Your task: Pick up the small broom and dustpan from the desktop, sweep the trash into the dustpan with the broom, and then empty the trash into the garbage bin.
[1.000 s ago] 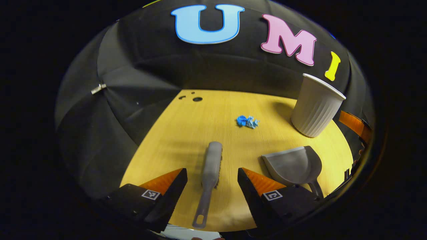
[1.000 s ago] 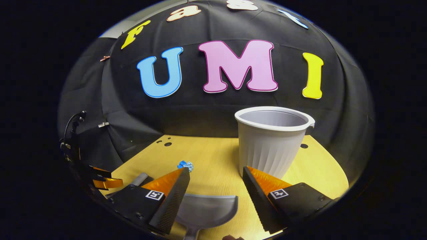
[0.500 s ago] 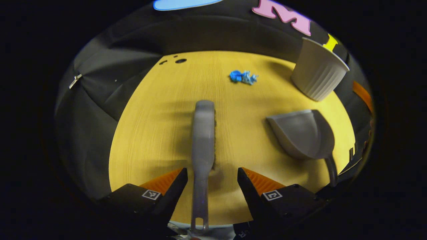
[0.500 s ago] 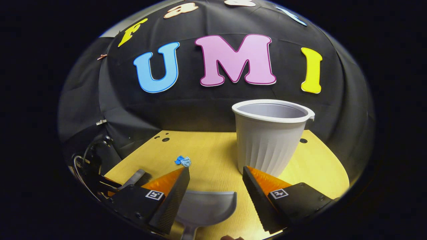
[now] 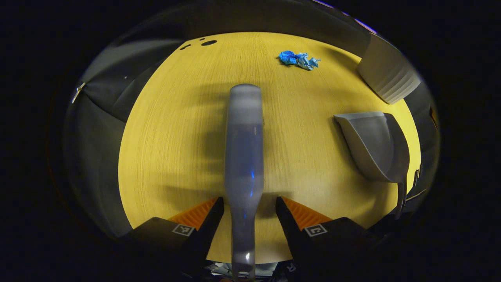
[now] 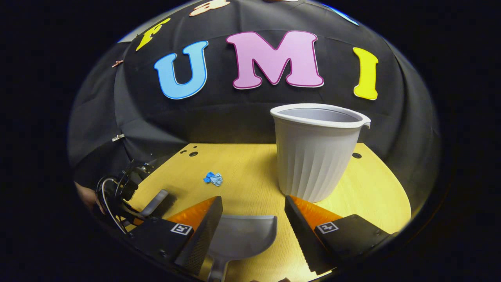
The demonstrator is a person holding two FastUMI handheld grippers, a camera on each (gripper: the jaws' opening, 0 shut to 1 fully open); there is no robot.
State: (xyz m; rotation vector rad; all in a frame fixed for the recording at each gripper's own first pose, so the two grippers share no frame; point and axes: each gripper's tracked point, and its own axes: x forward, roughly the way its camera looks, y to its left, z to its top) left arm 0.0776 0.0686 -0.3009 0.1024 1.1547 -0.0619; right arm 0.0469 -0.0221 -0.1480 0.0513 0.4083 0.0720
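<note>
The grey small broom (image 5: pixel 243 149) lies lengthwise on the yellow desktop (image 5: pixel 176 137). My left gripper (image 5: pixel 248 201) is open and straddles the broom's handle, with small gaps on both sides. The grey dustpan (image 5: pixel 372 145) rests to the right, and crumpled blue trash (image 5: pixel 299 59) lies farther ahead. In the right gripper view, my right gripper (image 6: pixel 253 199) is open just above the dustpan (image 6: pixel 244 239), whose handle runs toward the left finger. The broom (image 6: pixel 154 203) and the left gripper (image 6: pixel 117 192) sit at the lower left there. The blue trash (image 6: pixel 213 178) lies mid-table.
A white ribbed garbage bin (image 6: pixel 315 152) stands upright just beyond the right gripper; its side (image 5: pixel 387 78) shows at the far right in the left gripper view. Small holes (image 5: pixel 207 42) mark the desktop's far left corner. Black cloth walls the booth.
My left gripper tipped downward and dropped over the broom, so the handle now lies between its fingers. The right gripper sank slightly toward the dustpan. Both stayed open.
</note>
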